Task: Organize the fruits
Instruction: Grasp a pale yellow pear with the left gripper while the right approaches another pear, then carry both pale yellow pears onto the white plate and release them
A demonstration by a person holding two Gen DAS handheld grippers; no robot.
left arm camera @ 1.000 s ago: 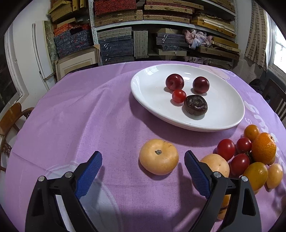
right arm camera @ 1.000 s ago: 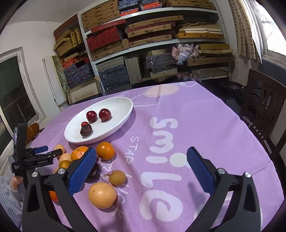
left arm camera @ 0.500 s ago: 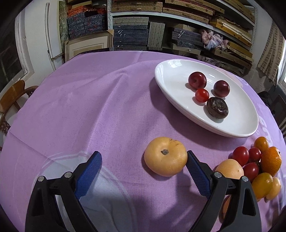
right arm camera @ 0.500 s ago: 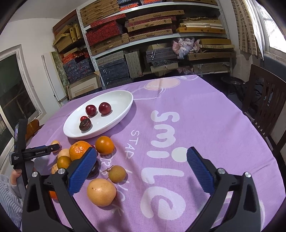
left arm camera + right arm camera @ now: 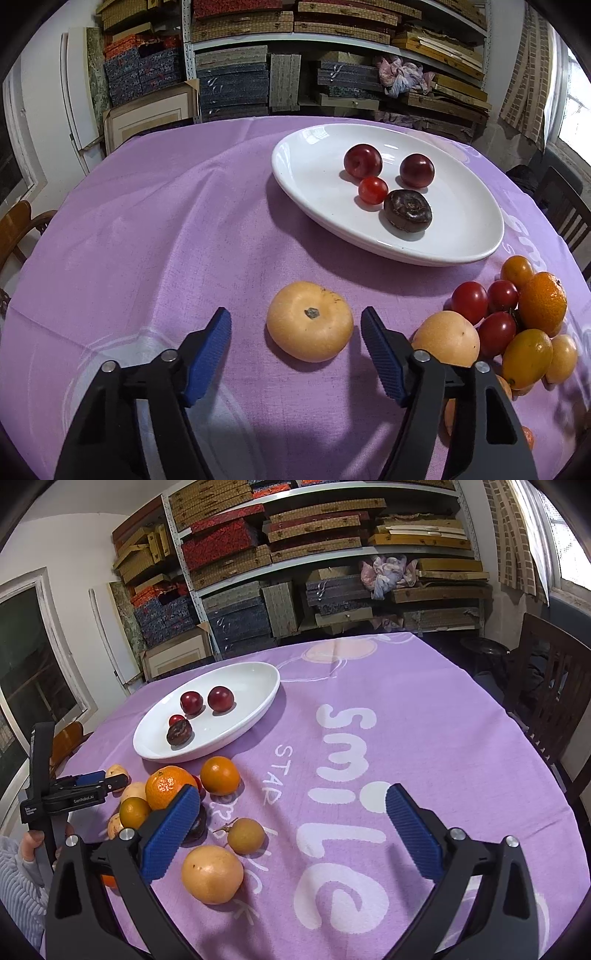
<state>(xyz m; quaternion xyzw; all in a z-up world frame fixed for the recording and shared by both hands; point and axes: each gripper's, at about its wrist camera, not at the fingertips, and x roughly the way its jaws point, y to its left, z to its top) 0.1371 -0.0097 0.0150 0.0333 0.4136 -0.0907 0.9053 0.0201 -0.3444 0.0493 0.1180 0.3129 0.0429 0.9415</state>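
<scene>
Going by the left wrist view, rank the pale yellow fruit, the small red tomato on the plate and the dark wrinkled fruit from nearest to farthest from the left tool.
1. Pale yellow fruit, between the closing left tool fingers, untouched.
2. Dark wrinkled fruit, plate's near right.
3. Small red tomato, just behind it, only slightly farther.

My left tongs (image 5: 295,325) point steeply down and their jaws are closing, with a gap on each side of what sits between them. My right tongs (image 5: 291,825) tilt down more gently, jaws wide apart and holding nothing. A hand (image 5: 31,843) in a striped sleeve grips the left handle.
</scene>
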